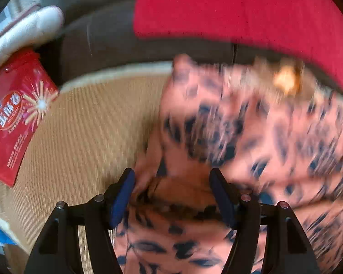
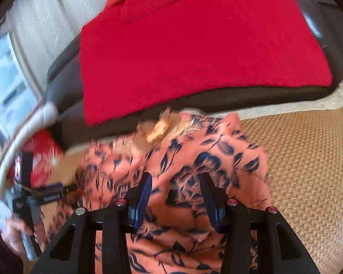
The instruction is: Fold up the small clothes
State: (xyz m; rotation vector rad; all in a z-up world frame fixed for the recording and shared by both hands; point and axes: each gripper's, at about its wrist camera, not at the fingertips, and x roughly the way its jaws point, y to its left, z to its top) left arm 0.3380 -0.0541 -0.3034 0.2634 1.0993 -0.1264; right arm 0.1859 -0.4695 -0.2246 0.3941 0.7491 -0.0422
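Note:
An orange garment with a dark blue leaf print [image 2: 194,159] lies bunched on a woven straw mat [image 2: 308,171]. It also fills the lower right of the left wrist view [image 1: 251,132], blurred by motion. My left gripper [image 1: 172,178] is open, with cloth between and under its blue pads [image 1: 123,196]. My right gripper [image 2: 176,182] is open over the garment's middle. The left gripper also shows at the garment's left edge in the right wrist view [image 2: 64,189]. A yellowish tag or trim [image 2: 160,127] sits at the garment's far edge.
A folded red cloth [image 2: 194,52] lies on a dark cushion [image 2: 240,100] beyond the mat. A red printed packet [image 1: 14,118] lies at the mat's left edge. A white padded object [image 1: 27,29] is at the far left.

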